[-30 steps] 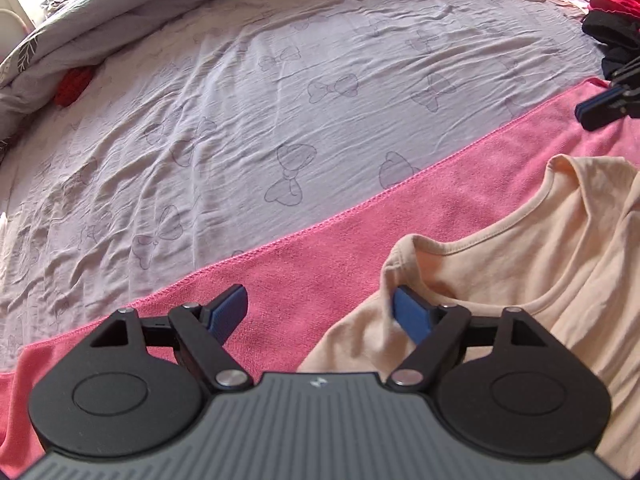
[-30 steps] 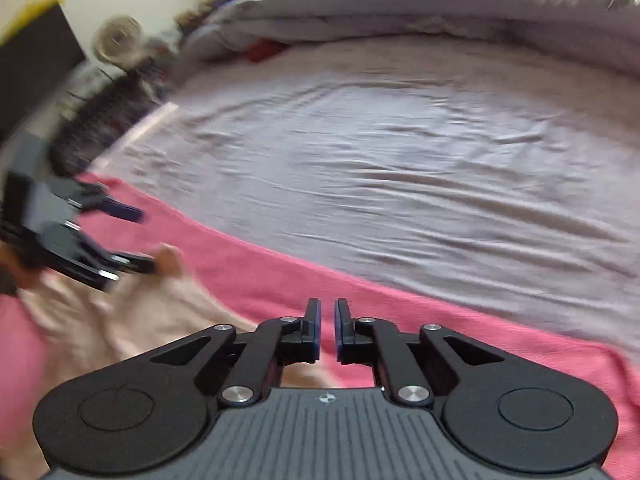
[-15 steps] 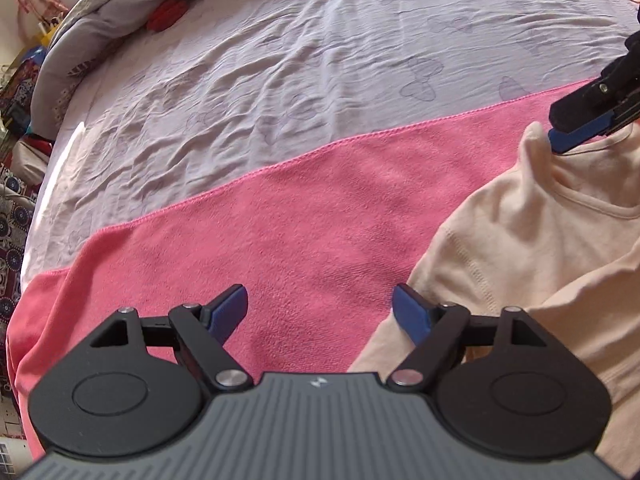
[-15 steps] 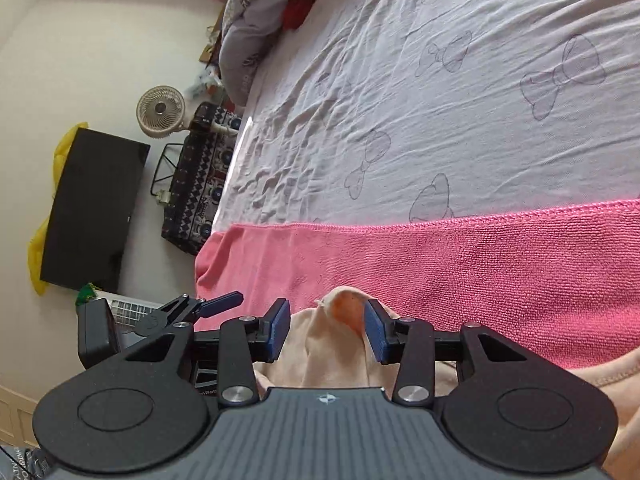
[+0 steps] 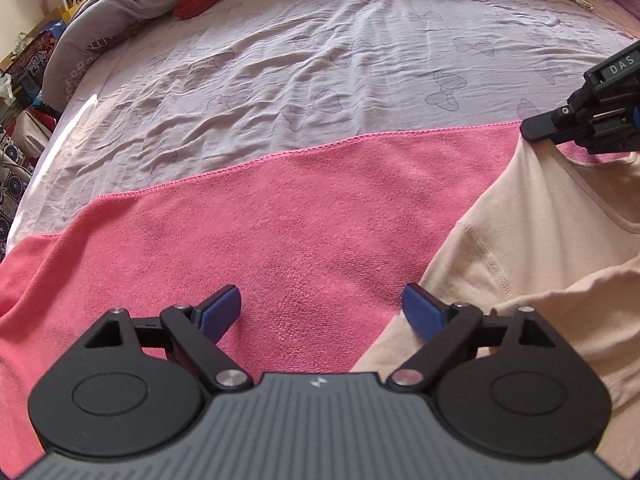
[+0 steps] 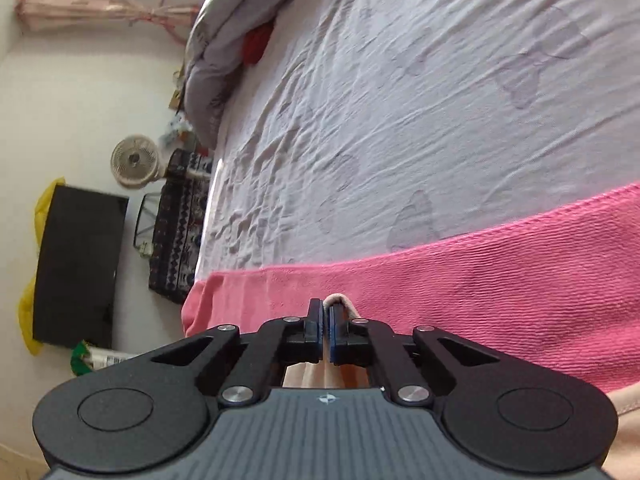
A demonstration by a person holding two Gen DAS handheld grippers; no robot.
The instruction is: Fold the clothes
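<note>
1. In the right wrist view, the right gripper (image 6: pixel 325 330) sits at the lower centre of the frame. Its jaws have just been closing and now stand almost together, and a fold of the peach shirt (image 6: pixel 340 305) is pinched between the blue pads.
2. In the left wrist view, this same gripper comes in from the right edge, and the shirt's neckline corner is pulled up to its tip.
3. The left gripper (image 5: pixel 322 310) is at the lower centre of its own view. Its jaws have just been opening further and stand wide apart, and nothing is between them.
4. Its right finger (image 5: pixel 424 312) lies just at the edge of the shirt's sleeve part; I cannot tell if it touches the cloth.
5. The peach shirt (image 5: pixel 552 240) fills the right side of the left wrist view and lies on the pink towel (image 5: pixel 280 232).
6. The pink towel crosses the middle of the frame, on top of the pale lilac bedsheet (image 5: pixel 320 80) with a bow pattern.
7. At the upper left, a grey duvet (image 5: pixel 132 4) is bunched, with a small red item (image 5: pixel 196 2) beside it.
8. In the right wrist view, at the left side, a small fan (image 6: pixel 134 160) and a black screen (image 6: pixel 76 264) stand by the wall.
</note>
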